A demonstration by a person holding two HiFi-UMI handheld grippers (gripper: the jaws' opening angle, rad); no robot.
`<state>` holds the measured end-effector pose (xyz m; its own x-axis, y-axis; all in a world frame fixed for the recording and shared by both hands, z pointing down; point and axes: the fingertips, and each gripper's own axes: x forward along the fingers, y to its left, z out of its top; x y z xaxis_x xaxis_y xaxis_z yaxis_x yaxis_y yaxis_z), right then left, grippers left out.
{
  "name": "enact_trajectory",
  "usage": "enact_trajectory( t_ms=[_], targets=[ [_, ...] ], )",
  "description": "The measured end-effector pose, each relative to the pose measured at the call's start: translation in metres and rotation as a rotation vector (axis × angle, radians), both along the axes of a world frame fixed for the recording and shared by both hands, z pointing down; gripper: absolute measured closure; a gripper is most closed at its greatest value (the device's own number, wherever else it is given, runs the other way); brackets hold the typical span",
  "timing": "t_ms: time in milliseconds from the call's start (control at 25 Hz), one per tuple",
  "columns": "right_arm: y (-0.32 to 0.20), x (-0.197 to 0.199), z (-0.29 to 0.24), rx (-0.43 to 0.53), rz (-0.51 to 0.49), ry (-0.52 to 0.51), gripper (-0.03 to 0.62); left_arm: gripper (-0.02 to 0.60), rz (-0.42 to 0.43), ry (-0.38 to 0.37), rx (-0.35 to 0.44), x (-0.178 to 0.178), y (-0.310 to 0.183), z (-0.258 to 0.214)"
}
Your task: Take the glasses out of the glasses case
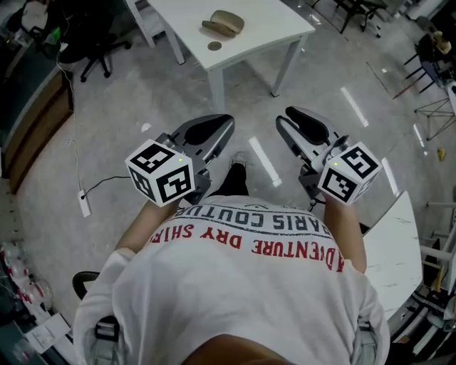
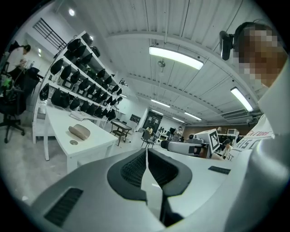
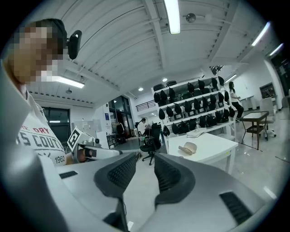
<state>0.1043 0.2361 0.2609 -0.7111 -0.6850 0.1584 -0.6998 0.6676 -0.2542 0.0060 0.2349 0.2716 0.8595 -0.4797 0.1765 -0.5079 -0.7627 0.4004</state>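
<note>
We held two grippers: left gripper [image 1: 222, 122] jaws together, empty; right gripper [image 1: 285, 117] jaws slightly apart, empty. We saw one closed glasses case [image 1: 224, 23] on one white table [image 1: 271, 21], well apart from both; one disc [image 1: 214, 45] beside it.

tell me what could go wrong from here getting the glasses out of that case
The glasses case lies loose on the table, some way ahead; its rounded shell could skid toward the small disc if only one gripper pushes it. The left gripper is shut and the right gripper only partly open, so both may need widening before they fit round it.
</note>
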Motion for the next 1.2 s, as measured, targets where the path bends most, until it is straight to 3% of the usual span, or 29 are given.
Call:
enact_trajectory(
  t_ms=[160,560,1200],
  targets=[
    [-0.025,0.005,0.010,-0.027,0.020,0.017,0.439,0.546,0.002,0.000,-0.010,0.003,-0.025,0.006],
    [-0.119,0.012,0.029,-0.092,0.019,0.040,0.393,0.546,-0.012,-0.007,-0.059,0.008,-0.118,0.019],
    [-0.286,0.011,0.076,-0.222,-0.039,0.061,0.368,0.546,-0.055,-0.039,-0.187,0.014,-0.290,0.066]
  ],
)
